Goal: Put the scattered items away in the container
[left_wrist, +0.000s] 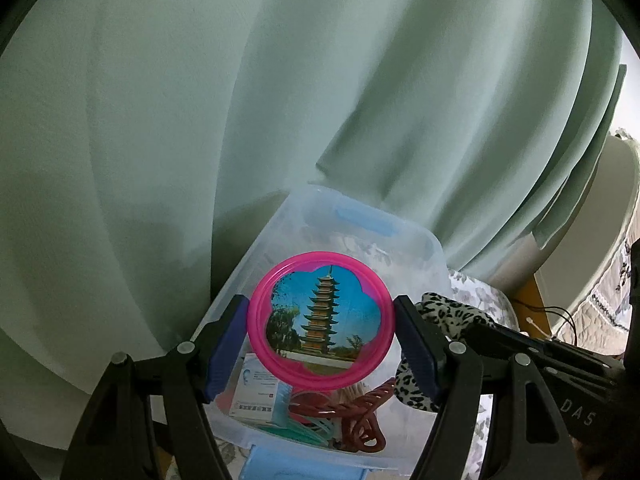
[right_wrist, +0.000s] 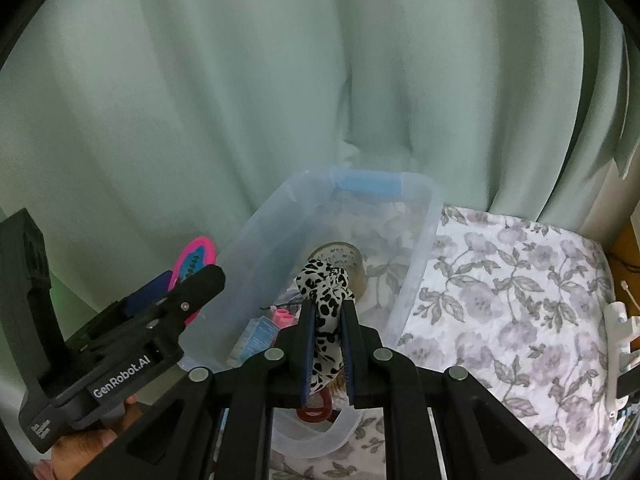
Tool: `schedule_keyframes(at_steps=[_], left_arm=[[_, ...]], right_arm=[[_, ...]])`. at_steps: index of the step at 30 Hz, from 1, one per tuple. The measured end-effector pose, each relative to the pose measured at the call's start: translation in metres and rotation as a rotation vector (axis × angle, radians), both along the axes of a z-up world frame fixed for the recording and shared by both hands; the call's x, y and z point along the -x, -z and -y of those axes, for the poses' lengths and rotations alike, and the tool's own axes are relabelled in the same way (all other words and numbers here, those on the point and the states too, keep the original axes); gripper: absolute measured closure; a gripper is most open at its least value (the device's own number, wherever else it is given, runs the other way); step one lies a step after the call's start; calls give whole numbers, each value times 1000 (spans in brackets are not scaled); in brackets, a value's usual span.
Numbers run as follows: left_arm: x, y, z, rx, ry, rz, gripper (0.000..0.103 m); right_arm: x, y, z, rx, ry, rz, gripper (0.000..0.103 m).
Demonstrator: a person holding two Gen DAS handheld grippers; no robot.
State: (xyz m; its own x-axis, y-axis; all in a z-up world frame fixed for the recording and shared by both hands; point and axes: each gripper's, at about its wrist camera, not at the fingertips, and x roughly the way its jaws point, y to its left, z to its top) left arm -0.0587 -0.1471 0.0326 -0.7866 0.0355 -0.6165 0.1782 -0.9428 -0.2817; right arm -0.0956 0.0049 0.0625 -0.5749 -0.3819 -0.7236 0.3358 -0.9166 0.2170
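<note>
My left gripper (left_wrist: 321, 320) is shut on a round pink mirror (left_wrist: 320, 320) with a pagoda picture, held above the clear plastic container (left_wrist: 352, 220). Seen from the right wrist, the mirror (right_wrist: 195, 258) hangs over the container's left wall (right_wrist: 256, 236). My right gripper (right_wrist: 327, 312) is shut on a leopard-print scrunchie (right_wrist: 326, 292), held above the container. The scrunchie also shows at the right in the left wrist view (left_wrist: 444, 312). Inside the container lie a tape roll (right_wrist: 344, 258), a brown hair claw (left_wrist: 360, 412), a small box (left_wrist: 260, 392) and other small items.
The container stands on a floral cloth (right_wrist: 500, 300) at its left end. A green curtain (left_wrist: 200, 100) hangs close behind. A white object (right_wrist: 620, 344) sits at the far right edge. A lidded blue clip (left_wrist: 304, 464) marks the container's near rim.
</note>
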Motion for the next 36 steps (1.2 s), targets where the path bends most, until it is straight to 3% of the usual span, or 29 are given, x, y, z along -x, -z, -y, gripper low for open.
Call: schedule_keyframes(at_steps=[8, 11, 16, 22, 28, 31, 36], left_arm=[[2, 0, 0, -5, -2, 18, 28], [0, -4, -5, 0, 12, 15, 26], [1, -8, -11, 14, 23, 15, 24], [0, -15, -19, 36, 26, 13, 22], [-5, -28, -39, 124, 45, 31, 22], [-11, -35, -50, 152, 62, 24, 22], [-18, -47, -65, 132, 115, 10, 21]], right_arm=[[4, 7, 6, -22, 0, 6, 86], [4, 5, 5, -16, 0, 0, 75], [1, 1, 3, -7, 0, -16, 64], [-2, -1, -5, 3, 12, -22, 62], [-11, -4, -16, 9, 31, -1, 61], [-20, -10, -22, 14, 33, 2, 56], [-36, -19, -38, 24, 76, -13, 52]])
